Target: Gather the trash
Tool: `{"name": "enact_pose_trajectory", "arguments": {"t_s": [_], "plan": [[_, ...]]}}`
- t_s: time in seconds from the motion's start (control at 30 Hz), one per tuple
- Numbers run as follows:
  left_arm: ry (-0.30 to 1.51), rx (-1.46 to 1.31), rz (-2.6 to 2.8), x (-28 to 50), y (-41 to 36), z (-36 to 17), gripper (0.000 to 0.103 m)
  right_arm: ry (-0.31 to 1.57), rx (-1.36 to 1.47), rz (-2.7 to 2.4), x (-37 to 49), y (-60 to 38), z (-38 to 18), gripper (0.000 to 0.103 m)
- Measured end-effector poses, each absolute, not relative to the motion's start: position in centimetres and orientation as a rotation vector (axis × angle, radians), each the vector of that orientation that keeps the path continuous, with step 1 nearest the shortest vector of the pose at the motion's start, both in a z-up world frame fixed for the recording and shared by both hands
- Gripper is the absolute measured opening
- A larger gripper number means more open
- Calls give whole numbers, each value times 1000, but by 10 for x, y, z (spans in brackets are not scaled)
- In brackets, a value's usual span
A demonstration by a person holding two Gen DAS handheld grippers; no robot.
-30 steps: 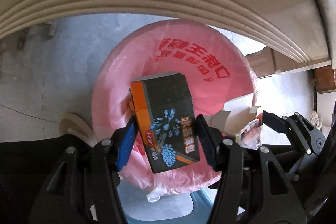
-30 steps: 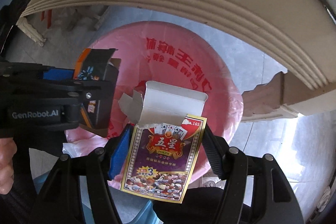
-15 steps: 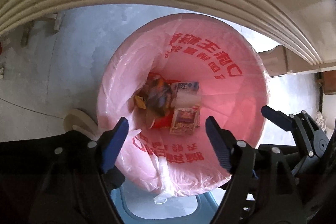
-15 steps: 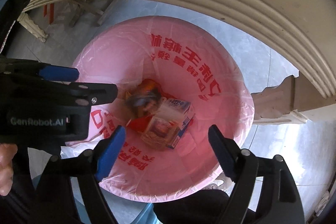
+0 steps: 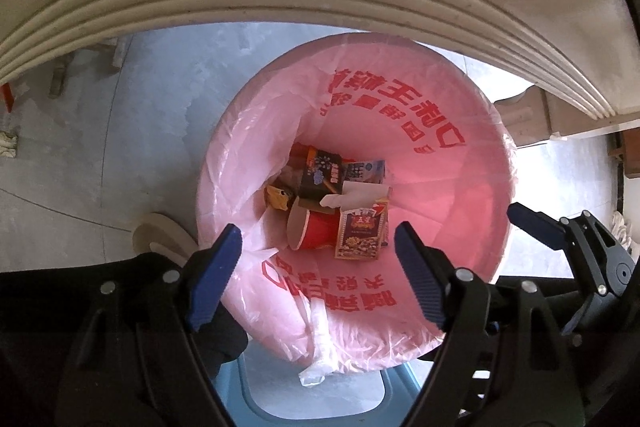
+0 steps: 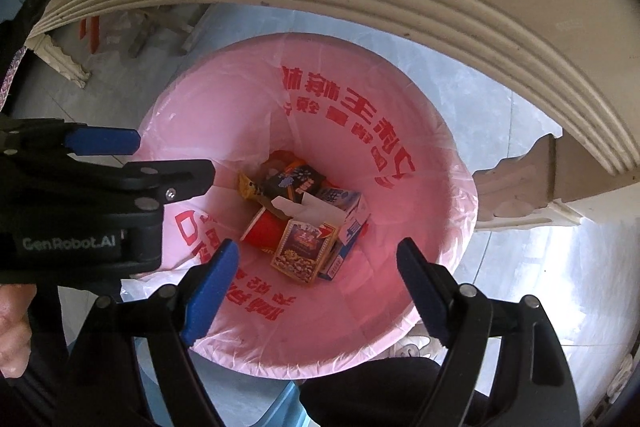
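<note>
Trash (image 5: 340,203) (boxes, cup) inside bin (image 5: 460,163)

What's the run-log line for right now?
left gripper: open, empty | right gripper: open, empty | card box, dark box: in pink-lined bin | both above bin

The lined bin (image 5: 460,163) stands on the floor (image 5: 160,99) just under the moulded table edge (image 5: 320,7). At its bottom the playing-card box (image 5: 360,233) lies right of the paper cup (image 5: 312,229), touching it, with the dark carton (image 5: 320,173) behind them (a milk carton (image 6: 352,223) beside).
</note>
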State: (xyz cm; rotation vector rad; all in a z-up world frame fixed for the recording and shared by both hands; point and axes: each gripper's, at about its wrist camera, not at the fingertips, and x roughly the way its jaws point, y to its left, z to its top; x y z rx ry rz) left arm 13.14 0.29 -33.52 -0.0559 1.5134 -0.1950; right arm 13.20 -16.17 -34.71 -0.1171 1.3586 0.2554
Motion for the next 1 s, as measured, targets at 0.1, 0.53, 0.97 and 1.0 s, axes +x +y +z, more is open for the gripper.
{"name": "enact_pose_trajectory", "arguments": {"t_s": [0.1, 0.53, 0.97, 1.0], "plan": [[1501, -43, -188, 129, 2, -331, 77, 1340, -124, 248, 129, -162, -340, 79], [1378, 63, -89, 106, 10, -286, 78, 1241, -173, 205, 105, -155, -296, 90], [1159, 62, -50, 65, 19, -175, 84, 980, -68, 87, 46, -163, -174, 95], [1128, 63, -52, 62, 19, -162, 84, 959, -58, 81, 43, -165, -165, 95]]}}
